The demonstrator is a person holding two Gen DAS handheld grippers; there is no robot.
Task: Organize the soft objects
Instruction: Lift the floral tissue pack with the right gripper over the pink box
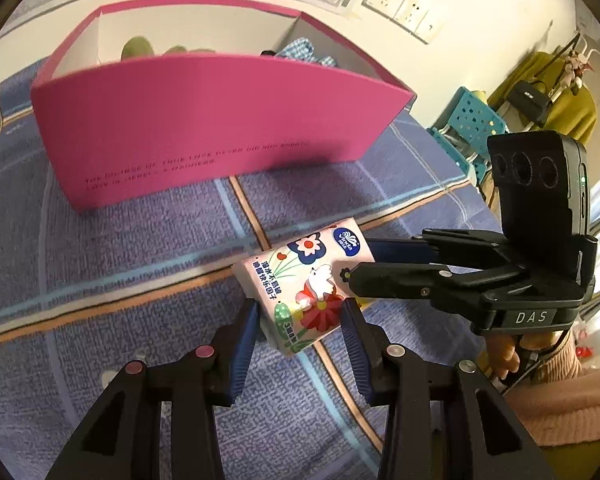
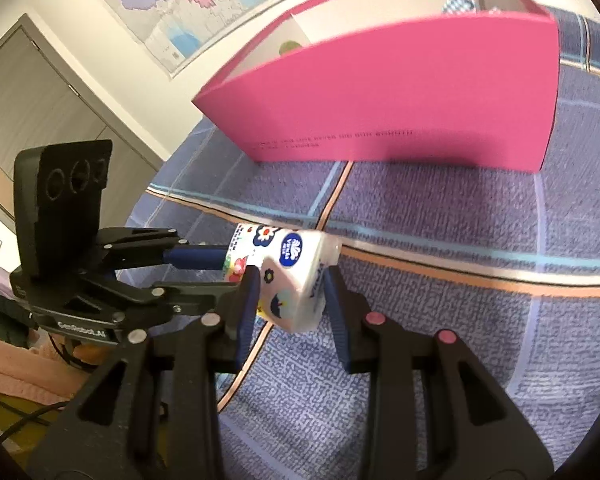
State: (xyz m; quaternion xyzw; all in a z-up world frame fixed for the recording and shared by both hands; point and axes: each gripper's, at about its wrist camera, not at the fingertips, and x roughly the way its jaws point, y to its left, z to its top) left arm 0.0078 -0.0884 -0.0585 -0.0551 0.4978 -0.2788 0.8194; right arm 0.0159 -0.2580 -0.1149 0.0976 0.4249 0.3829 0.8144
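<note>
Over on the left, my left gripper (image 1: 300, 322) has its blue-padded fingers (image 1: 246, 344) pressed against both sides of the small white tissue pack printed with red and blue flowers (image 1: 306, 282), holding its near end. The pack sits up off the purple checked cloth (image 1: 132, 248) on the worktop, in front of the tall pink cardboard box (image 1: 204, 128). Just right of that, my right gripper (image 2: 290, 280) has the same pack (image 2: 296, 280) between its own blue pads (image 2: 249, 300), clamped on its other end, so both grippers grip one pack. Behind the pack, the pink box (image 2: 400, 92) stands open at the top, with something green (image 1: 138, 48) and a blue checked fabric (image 1: 300, 50) inside.
</note>
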